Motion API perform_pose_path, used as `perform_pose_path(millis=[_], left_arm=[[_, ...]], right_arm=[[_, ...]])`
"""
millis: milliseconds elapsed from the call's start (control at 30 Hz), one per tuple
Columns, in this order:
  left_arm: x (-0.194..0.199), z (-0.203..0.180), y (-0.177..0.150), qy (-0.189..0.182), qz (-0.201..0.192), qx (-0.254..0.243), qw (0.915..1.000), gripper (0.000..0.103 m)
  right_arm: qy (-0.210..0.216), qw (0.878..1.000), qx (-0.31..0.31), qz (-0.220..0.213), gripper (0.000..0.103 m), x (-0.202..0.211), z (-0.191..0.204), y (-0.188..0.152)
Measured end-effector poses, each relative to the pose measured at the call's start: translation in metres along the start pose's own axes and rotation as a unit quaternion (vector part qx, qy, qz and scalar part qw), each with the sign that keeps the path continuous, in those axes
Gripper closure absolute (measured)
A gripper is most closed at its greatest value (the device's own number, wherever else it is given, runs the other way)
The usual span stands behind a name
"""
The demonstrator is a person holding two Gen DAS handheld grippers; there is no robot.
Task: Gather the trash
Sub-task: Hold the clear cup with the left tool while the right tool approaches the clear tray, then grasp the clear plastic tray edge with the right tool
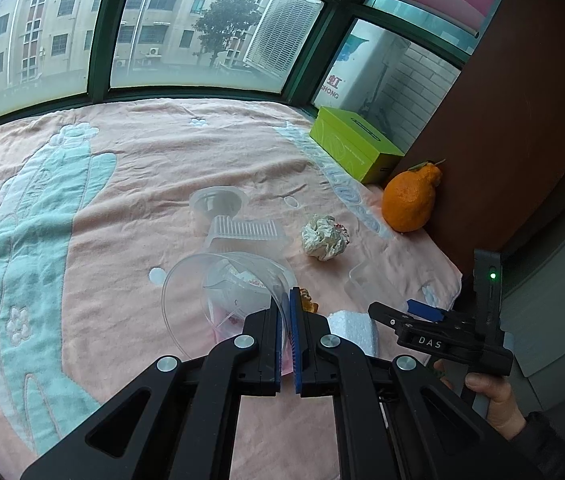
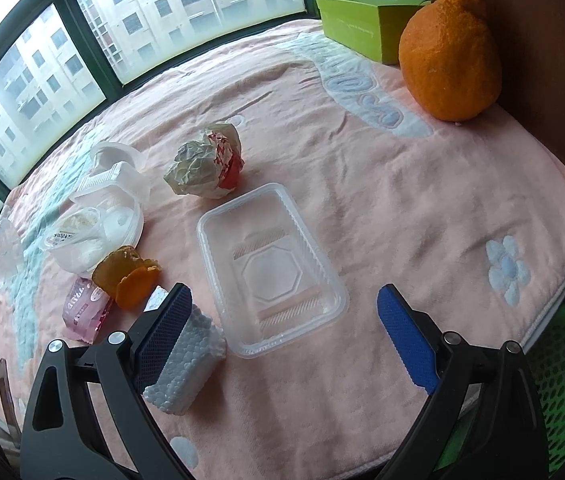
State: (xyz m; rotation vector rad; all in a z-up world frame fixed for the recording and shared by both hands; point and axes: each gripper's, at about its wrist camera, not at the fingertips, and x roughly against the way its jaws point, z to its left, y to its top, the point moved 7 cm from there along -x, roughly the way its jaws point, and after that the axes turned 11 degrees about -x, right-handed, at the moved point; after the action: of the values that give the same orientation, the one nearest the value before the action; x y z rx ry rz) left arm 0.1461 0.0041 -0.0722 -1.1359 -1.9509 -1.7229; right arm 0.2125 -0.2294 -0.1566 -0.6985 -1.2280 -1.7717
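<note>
Left gripper was clamped w/ both blue pads on the rim of a clear plastic cup, which lay tilted on the pink blanket w/ some white scraps inside. Right gripper stood wide open, nothing between its pads; its left pad sat just beside, maybe touching, a white foam block, and the clear rectangular tray lay between the fingers, a bit further out. In the left wrist view a hand held the right tool's handle at lower right.

Trash was spread over the blanket: crumpled paper ball beyond the tray, dried orange peel near the foam, pink wrapper just left of the peel, and a stack of white/clear plastic containers further left. Whole orange fruit stood at the far right edge against a brown panel, w/ a green box just behind it by the window. Green mesh basket showed off the blanket's near right corner, lower than the bed surface.
</note>
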Motion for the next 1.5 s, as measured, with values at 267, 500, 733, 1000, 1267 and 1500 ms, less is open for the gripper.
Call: perform_pose_path(millis=[267, 500, 733, 1000, 1267, 1500], left_arm=[[-0.001, -0.001, 0.001, 0.0, 0.001, 0.001, 1.0, 0.099], [-0.002, -0.005, 0.002, 0.002, 0.0, -0.003, 1.0, 0.099], [-0.002, -0.013, 0.005, -0.001, 0.0, -0.007, 1.0, 0.099], [-0.003, -0.018, 0.005, 0.0, 0.003, -0.009, 1.0, 0.099], [-0.003, -0.019, 0.007, 0.001, 0.003, -0.011, 0.9999, 0.099], [-0.002, -0.013, 0.008, 0.007, 0.005, -0.007, 0.9999, 0.099]], right_arm=[[0.0, 1.0, -0.006, 0.001, 0.01, -0.001, -0.008, -0.001], [-0.001, 1.0, -0.006, 0.003, 0.01, 0.004, -0.014, -0.007], [0.0, 1.0, 0.0, 0.006, 0.01, 0.005, -0.018, -0.011], [-0.005, 1.0, 0.02, 0.003, 0.015, 0.005, -0.014, -0.014], [-0.006, 0.999, 0.032, 0.0, 0.024, 0.007, -0.011, -0.016], [0.002, 0.999, 0.034, -0.005, 0.021, 0.01, -0.013, -0.014]])
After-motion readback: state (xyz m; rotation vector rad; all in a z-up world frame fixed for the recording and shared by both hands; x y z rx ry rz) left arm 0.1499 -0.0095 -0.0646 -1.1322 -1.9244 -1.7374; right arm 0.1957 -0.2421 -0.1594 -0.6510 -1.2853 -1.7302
